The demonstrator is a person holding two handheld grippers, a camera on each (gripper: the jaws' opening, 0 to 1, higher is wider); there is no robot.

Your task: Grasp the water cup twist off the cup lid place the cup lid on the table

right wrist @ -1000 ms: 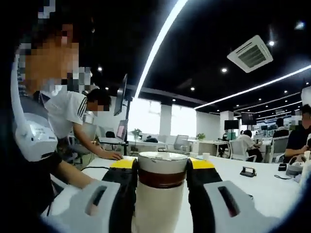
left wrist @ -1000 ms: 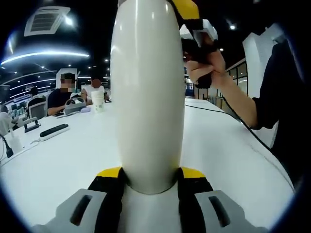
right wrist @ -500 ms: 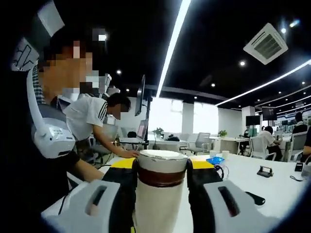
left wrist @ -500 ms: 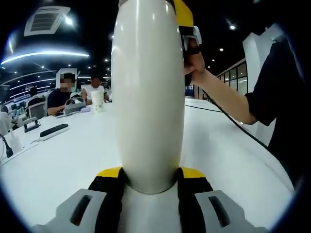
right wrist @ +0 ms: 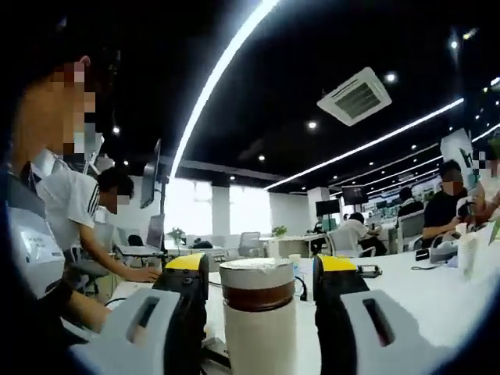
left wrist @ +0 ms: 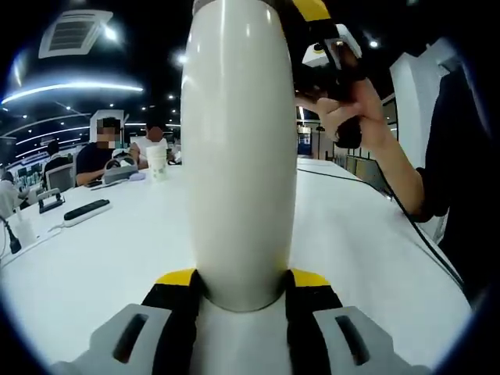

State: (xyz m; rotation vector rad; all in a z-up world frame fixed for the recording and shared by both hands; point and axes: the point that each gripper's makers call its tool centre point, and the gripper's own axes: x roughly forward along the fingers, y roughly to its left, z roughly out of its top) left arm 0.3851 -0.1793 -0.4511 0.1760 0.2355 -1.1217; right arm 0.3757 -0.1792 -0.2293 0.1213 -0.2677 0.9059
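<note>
**Left gripper clamps the cup body; right gripper's jaws stand apart around the lid**

In the left gripper view, the left gripper (left wrist: 238, 291) pinches the lower body of the white water cup (left wrist: 238, 148), its yellow-tipped black jaws pressed against both sides. The cup stands upright above the white tabletop (left wrist: 101, 250) and rises out of the top of the view. At the cup's upper right, the right gripper (left wrist: 316, 27) shows beside the top of the cup, held by a hand (left wrist: 351, 101) whose forearm runs to a dark sleeve at the right edge.

In the right gripper view, the right gripper (right wrist: 260, 269) looks onto the cup's top. The cup lid (right wrist: 258, 275), pale on top with a brown band under it, sits on the white cup body between the two jaws. Here the jaws are spread: a clear gap shows on each side of the lid, and neither yellow tip touches it.

Toward the far left edge of the tabletop in the left gripper view lie a black power strip (left wrist: 86, 209) and a pale paper cup (left wrist: 157, 162), with seated people behind them. The right gripper view shows an office with ceiling light strips, desks and more seated people, and a person in a white shirt (right wrist: 66, 215) leaning over a desk at the left.
</note>
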